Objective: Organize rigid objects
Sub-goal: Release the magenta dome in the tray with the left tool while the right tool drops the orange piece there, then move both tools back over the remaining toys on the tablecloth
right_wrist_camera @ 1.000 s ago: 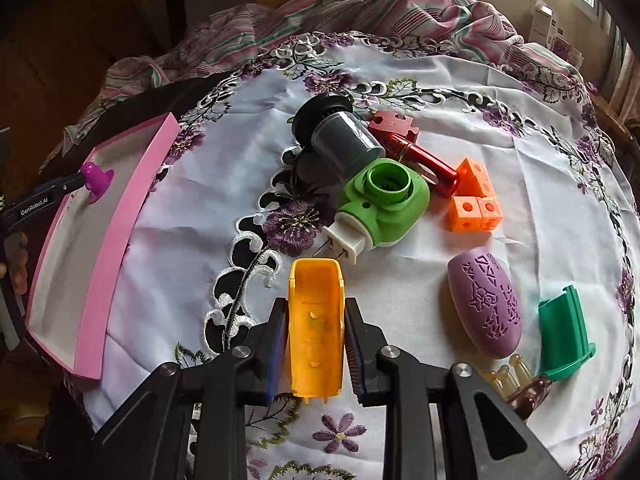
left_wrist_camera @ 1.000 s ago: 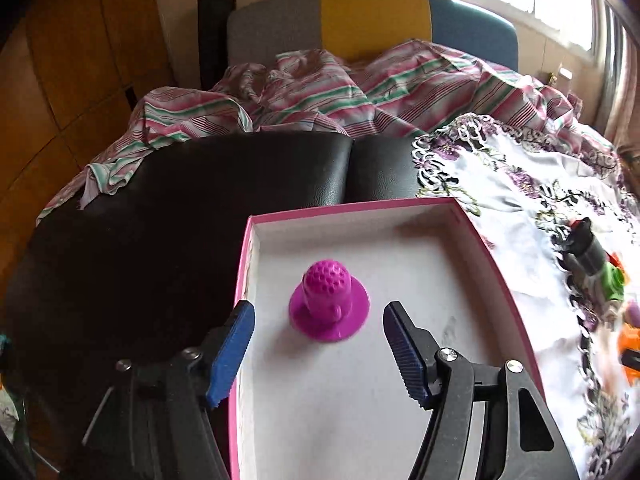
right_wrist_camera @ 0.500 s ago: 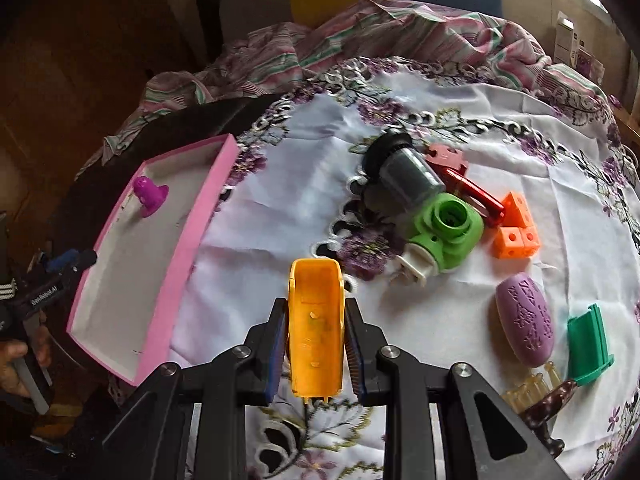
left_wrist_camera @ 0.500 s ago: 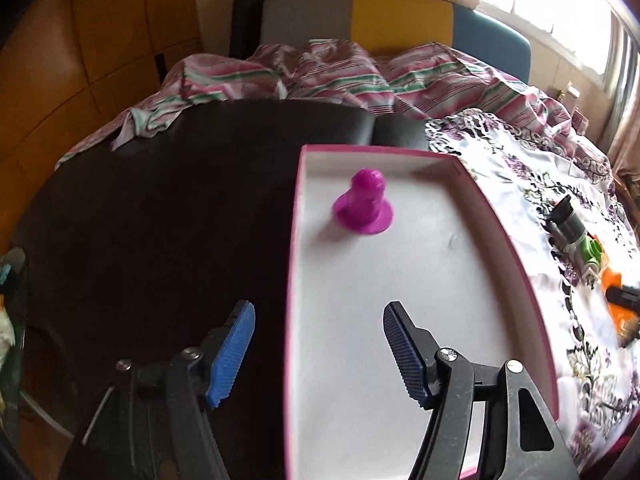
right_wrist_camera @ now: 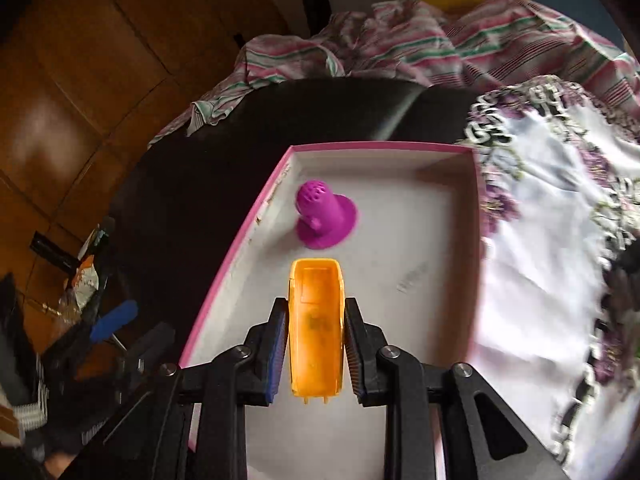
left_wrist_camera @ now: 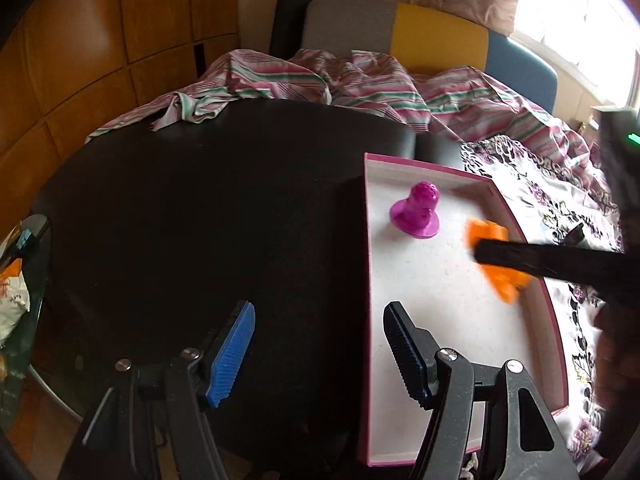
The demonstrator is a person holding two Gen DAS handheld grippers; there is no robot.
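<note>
A pink-rimmed box (right_wrist_camera: pixel 236 252) with a white floor holds a purple bell-shaped piece (right_wrist_camera: pixel 325 216), standing upright near its far left corner. My right gripper (right_wrist_camera: pixel 316 320) is shut on an orange plastic shell (right_wrist_camera: pixel 316 332) and holds it above the box floor, just short of the purple piece. In the left wrist view the box (left_wrist_camera: pixel 366 280), the purple piece (left_wrist_camera: pixel 418 210) and the orange shell (left_wrist_camera: pixel 496 256) under the right gripper's black finger (left_wrist_camera: pixel 540 260) show. My left gripper (left_wrist_camera: pixel 320 356) is open and empty, over the black surface at the box's left edge.
The box lies on a black leather surface (left_wrist_camera: pixel 200 220) beside a white cloth with purple flowers (right_wrist_camera: pixel 552 220). A striped blanket (left_wrist_camera: pixel 360 76) lies behind. Clutter (right_wrist_camera: pixel 80 280) sits at the left edge, by wooden wall panels (left_wrist_camera: pixel 100 40).
My right gripper carried the orange shell from the flowered cloth leftward to above the box. My left gripper drew back and left, off the box, staying open.
</note>
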